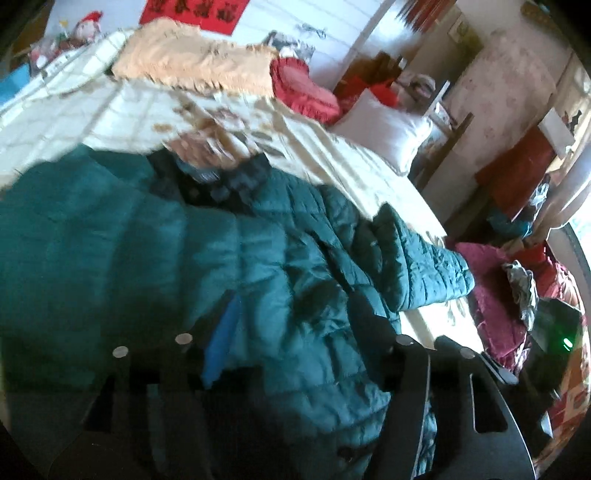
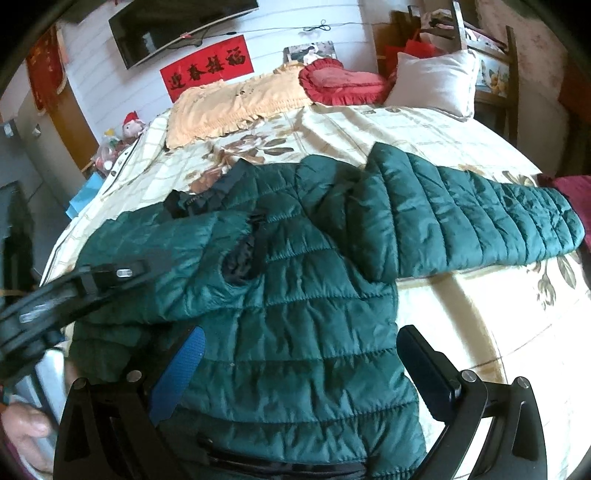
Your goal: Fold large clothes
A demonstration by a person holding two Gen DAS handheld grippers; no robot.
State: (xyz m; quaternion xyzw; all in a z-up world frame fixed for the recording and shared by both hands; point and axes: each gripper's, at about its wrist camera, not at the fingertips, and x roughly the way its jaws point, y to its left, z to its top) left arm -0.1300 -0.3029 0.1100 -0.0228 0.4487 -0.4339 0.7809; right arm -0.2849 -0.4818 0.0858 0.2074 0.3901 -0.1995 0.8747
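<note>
A: White-panelled walls are seen behind the bed (image 2: 424,136), on which a cream floral bedspread is spread; a dark screen (image 2: 177,26) and a red banner (image 2: 207,68) are mounted above its far end.

B: What is laid along that end?

A: A peach frilled cushion (image 2: 229,103), a red heart-shaped cushion (image 2: 343,83) and a white pillow (image 2: 436,79) are lined up there.

B: And the garment?

A: A green quilted jacket (image 2: 295,295) is spread flat across the near part of the bed. Its dark collar is pointed toward the cushions and its hem toward the cameras, so the body runs near to far. One sleeve (image 2: 480,221) is stretched out sideways to the right, its cuff near the bed's edge.

B: The tools?

A: The right gripper (image 2: 295,373) is held wide open over the lower body of the jacket, nothing being grasped. The left gripper (image 1: 291,354) is likewise spread apart above the fabric, blurred, with nothing seen clamped.
</note>
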